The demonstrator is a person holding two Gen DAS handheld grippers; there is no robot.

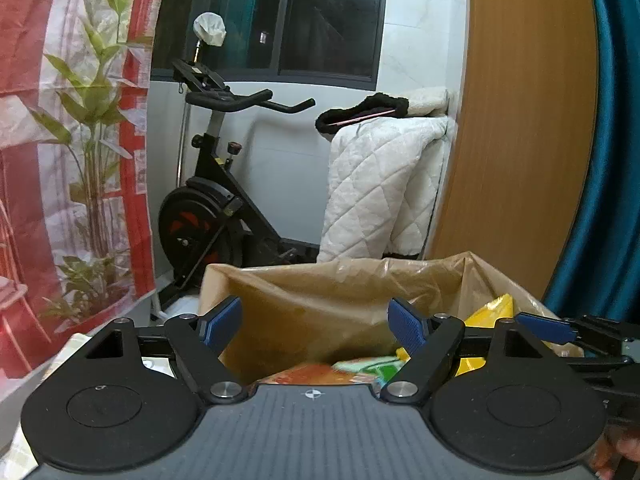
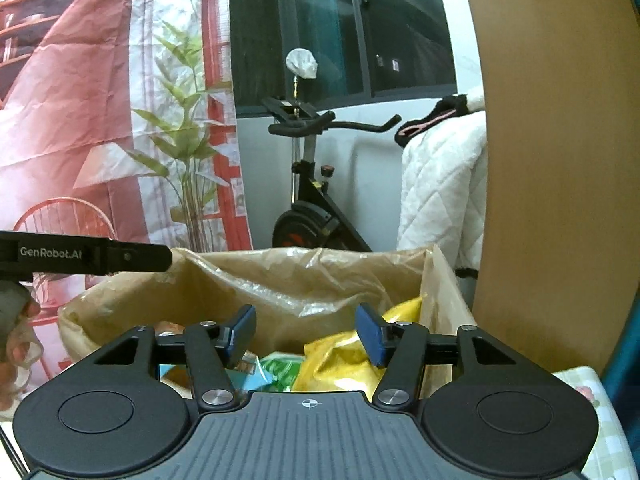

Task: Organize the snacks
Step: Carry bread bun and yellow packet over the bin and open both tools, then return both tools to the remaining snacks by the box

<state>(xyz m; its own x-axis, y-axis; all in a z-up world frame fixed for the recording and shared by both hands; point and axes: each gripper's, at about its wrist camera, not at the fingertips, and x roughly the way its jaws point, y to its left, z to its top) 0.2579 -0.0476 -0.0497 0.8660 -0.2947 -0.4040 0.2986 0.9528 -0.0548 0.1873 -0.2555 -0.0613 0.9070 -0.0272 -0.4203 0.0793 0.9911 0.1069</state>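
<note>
Both claws hang over the mouth of a plastic-lined cardboard box [image 2: 256,280]. The left claw [image 1: 316,326] stands wide apart with nothing between its blue pads. The right claw [image 2: 306,334] is parted too, gripping nothing; a yellow snack bag [image 2: 340,360] lies just below it, at about 5 o'clock inside the box. A green packet [image 2: 280,368] and an orange packet [image 1: 304,372] lie beside it. At 12 o'clock beyond the box stands an exercise bike [image 1: 216,200].
</note>
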